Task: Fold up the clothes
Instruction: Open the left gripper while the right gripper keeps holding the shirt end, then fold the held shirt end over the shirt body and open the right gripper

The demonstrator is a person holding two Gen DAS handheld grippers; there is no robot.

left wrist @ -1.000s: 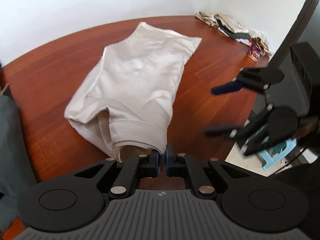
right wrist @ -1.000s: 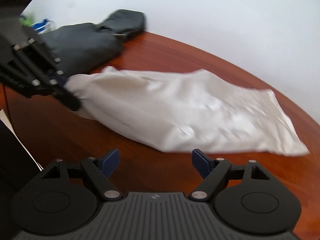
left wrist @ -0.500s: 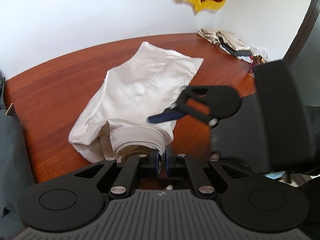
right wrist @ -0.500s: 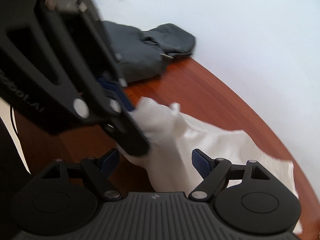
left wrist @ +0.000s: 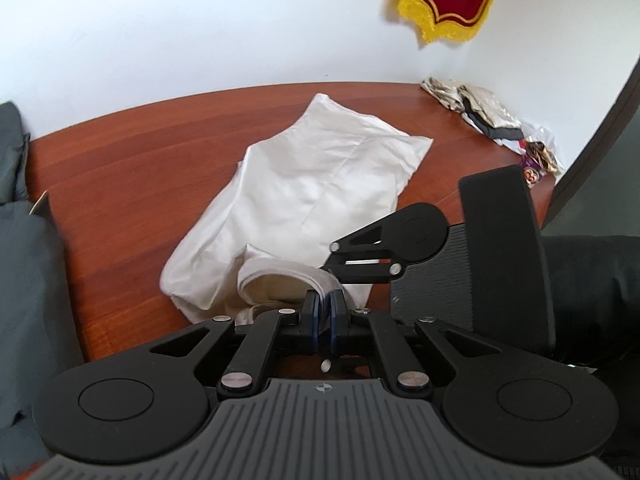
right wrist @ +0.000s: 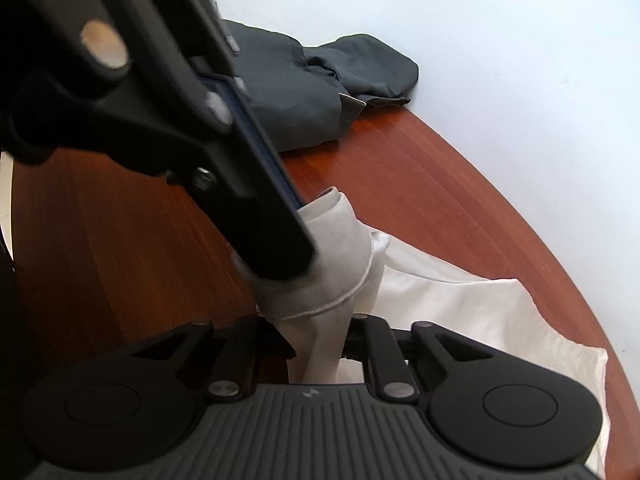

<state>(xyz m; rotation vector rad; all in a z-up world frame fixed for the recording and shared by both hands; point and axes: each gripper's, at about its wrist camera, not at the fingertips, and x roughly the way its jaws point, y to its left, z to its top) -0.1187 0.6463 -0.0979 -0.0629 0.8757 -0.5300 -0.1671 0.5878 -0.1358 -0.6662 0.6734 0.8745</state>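
Note:
A cream-white garment [left wrist: 320, 184] lies along the reddish wooden table [left wrist: 120, 168]. My left gripper [left wrist: 325, 312] is shut on its near hem and lifts that edge off the table. The right gripper's body [left wrist: 404, 240] shows in the left wrist view just right of the lifted hem. In the right wrist view the garment [right wrist: 460, 304] runs between my right gripper's [right wrist: 320, 344] fingers, which have closed in on a fold of it. The left gripper's finger [right wrist: 256, 200] crosses that view and pinches the hem above.
A dark grey garment [right wrist: 304, 92] is heaped on the table's left end, also at the left edge of the left wrist view [left wrist: 24, 240]. A pile of beige and black clothes [left wrist: 476, 108] lies at the far right corner. A black chair [left wrist: 504, 248] stands at the right.
My right gripper came in from the right, reached the lifted hem beside the left gripper and closed on the cloth. My left gripper raised the hem a little higher.

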